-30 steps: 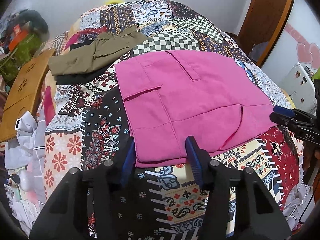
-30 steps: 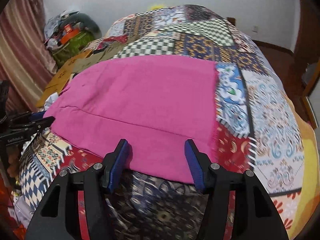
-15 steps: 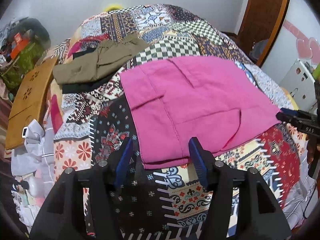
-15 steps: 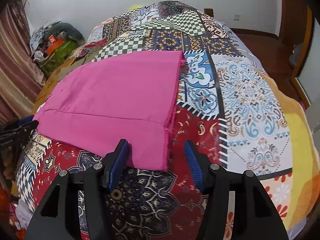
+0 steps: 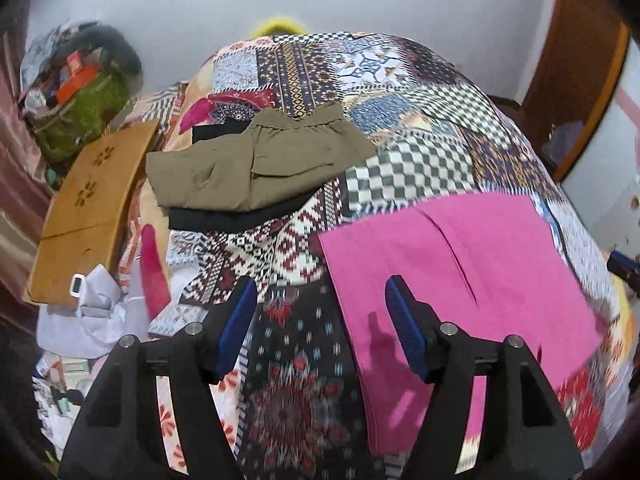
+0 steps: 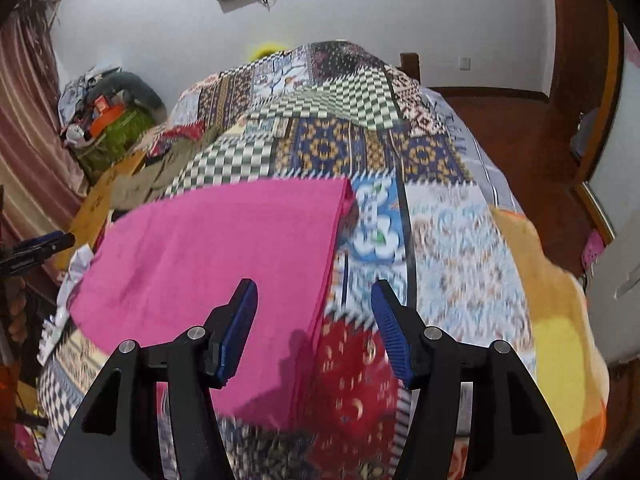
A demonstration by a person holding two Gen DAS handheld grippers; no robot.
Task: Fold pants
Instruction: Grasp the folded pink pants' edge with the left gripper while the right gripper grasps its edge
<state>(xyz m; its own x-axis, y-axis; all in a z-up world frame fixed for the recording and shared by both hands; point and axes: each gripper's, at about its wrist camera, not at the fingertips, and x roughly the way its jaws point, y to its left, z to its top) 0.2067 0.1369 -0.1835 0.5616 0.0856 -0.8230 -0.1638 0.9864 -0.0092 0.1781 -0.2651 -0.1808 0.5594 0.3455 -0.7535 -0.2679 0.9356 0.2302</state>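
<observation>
The pink pants (image 5: 460, 280) lie flat and folded on the patchwork bedspread (image 5: 400, 160). My left gripper (image 5: 320, 312) is open and empty, above the pants' left edge. In the right wrist view the pink pants (image 6: 224, 256) lie left of centre. My right gripper (image 6: 314, 312) is open and empty, above their right edge. The left gripper's tip (image 6: 44, 242) shows at the far left of that view. The right gripper's tip (image 5: 624, 266) shows at the right edge of the left wrist view.
Folded olive pants (image 5: 260, 164) rest on a black garment (image 5: 236, 218) at the bed's far left. A wooden board (image 5: 88, 212) and a heap of clutter (image 5: 80, 96) stand left of the bed. A wooden door (image 5: 576, 80) is at the right.
Both grippers have risen and drawn apart. The left one has shifted left past the pants' left edge, the right one to the pants' right edge. Both stay open.
</observation>
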